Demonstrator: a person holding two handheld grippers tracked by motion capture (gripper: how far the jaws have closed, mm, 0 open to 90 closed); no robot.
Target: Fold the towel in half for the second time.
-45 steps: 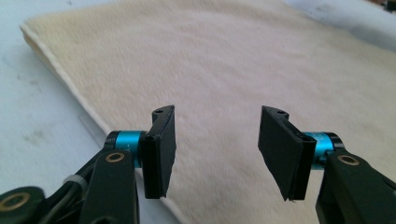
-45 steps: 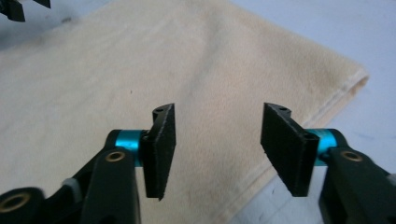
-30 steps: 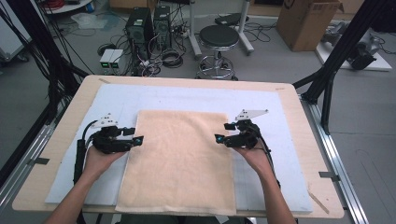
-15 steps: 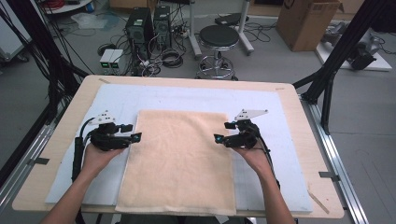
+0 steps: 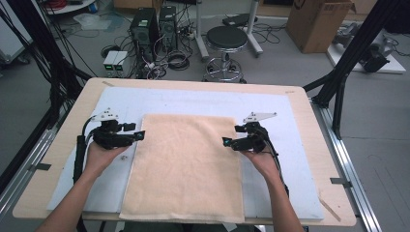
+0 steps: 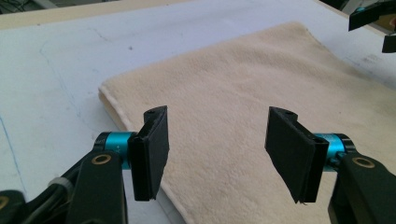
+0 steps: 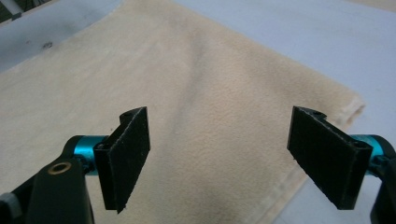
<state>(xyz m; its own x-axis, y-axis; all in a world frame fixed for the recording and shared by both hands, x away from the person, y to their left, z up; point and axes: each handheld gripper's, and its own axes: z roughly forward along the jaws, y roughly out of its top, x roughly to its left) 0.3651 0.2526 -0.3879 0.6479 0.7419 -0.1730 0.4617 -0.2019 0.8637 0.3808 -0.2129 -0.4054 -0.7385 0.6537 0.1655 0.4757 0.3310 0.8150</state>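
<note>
A beige folded towel (image 5: 186, 164) lies flat in the middle of the pale mat (image 5: 203, 99). My left gripper (image 5: 140, 135) hovers at the towel's left edge, pointing inward, with its jaws open and nothing between them. In the left gripper view the gripper (image 6: 217, 149) stands over the towel (image 6: 233, 79) near its folded corner. My right gripper (image 5: 226, 142) sits over the towel's right edge, pointing inward. Its jaws have just been opening and stand wide apart. In the right gripper view the gripper (image 7: 219, 158) has only the towel (image 7: 196, 88) lying below it.
The mat covers most of a wooden table (image 5: 82, 101). Beyond the far edge stand a black stool (image 5: 227, 38), computer cases (image 5: 154, 24) with cables, and a cardboard box (image 5: 321, 21). Black frame struts (image 5: 338, 82) rise at the right.
The left gripper has edged slightly toward the far side of the table along the towel's left edge. The right hand has stayed in place.
</note>
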